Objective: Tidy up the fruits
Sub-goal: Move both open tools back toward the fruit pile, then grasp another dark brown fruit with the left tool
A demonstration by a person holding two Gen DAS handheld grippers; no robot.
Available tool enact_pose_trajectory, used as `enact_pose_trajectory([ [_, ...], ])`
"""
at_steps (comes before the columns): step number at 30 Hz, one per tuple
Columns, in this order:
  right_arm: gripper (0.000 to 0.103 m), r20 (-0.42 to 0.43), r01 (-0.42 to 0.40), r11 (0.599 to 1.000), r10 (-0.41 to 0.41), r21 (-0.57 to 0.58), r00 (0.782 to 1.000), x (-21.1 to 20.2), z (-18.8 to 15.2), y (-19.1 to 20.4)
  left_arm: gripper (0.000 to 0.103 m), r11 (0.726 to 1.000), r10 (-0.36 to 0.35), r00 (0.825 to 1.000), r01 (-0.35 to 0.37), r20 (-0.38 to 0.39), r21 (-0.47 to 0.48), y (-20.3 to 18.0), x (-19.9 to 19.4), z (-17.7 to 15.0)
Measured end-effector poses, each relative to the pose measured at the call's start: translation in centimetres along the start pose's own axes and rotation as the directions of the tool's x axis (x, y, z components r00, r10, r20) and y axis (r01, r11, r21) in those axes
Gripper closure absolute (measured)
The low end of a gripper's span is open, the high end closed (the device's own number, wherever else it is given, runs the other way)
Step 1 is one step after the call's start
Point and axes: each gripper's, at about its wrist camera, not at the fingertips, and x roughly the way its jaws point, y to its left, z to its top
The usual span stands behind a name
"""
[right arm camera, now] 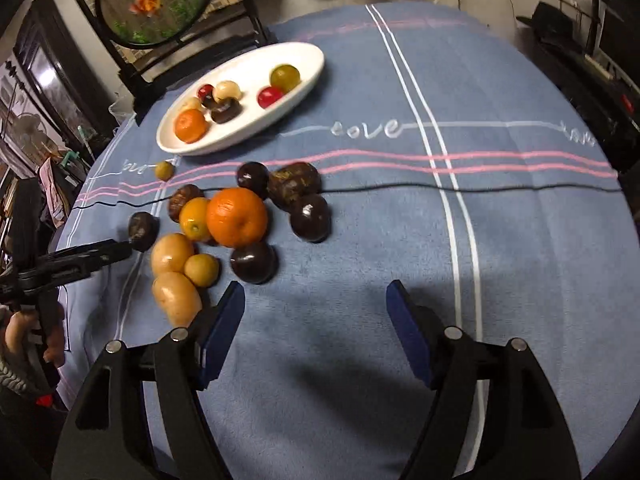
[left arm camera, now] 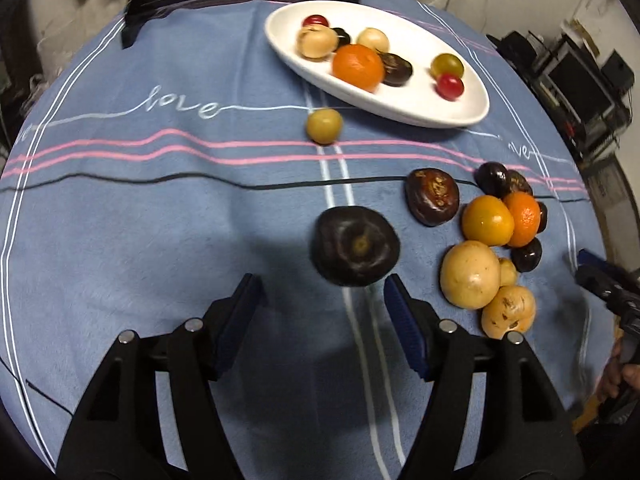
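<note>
Fruits [left arm camera: 358,67] fill the white dish [left arm camera: 472,114].

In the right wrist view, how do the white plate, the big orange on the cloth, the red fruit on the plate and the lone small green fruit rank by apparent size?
1. white plate
2. big orange
3. red fruit
4. small green fruit

The last two look close, and the red one sits farther from the camera, so their true order is unsure.
</note>
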Motion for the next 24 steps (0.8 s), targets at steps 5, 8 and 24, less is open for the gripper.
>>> enact_pose_trajectory([
  [5, 0.008, 0.028, 0.032, 0.998, -0.031, -0.049, 0.999, -1.0, -0.4, 1.1, 0.034, 0.999, 0.001, 1.000, -0.001, 0.004, 0.036, -0.8, 0.6, 0.6],
  [8, 0.008, 0.036, 0.043, 0.998, -0.041, -0.049, 0.999, -1.4, -0.6, 1.0, 0.033, 0.998, 0.015, 1.000, -0.015, 0.004, 0.058, -1.0, 0.8, 0.8],
  [24, 0.008, 0.021, 0.068, 0.997, -0.067, -0.040, 0.998, -1.9, -1.4, 1.0, 0.026, 0.997, 0.027, 1.000, -0.028, 0.012, 0.065, -1.6, 1.7, 1.8],
])
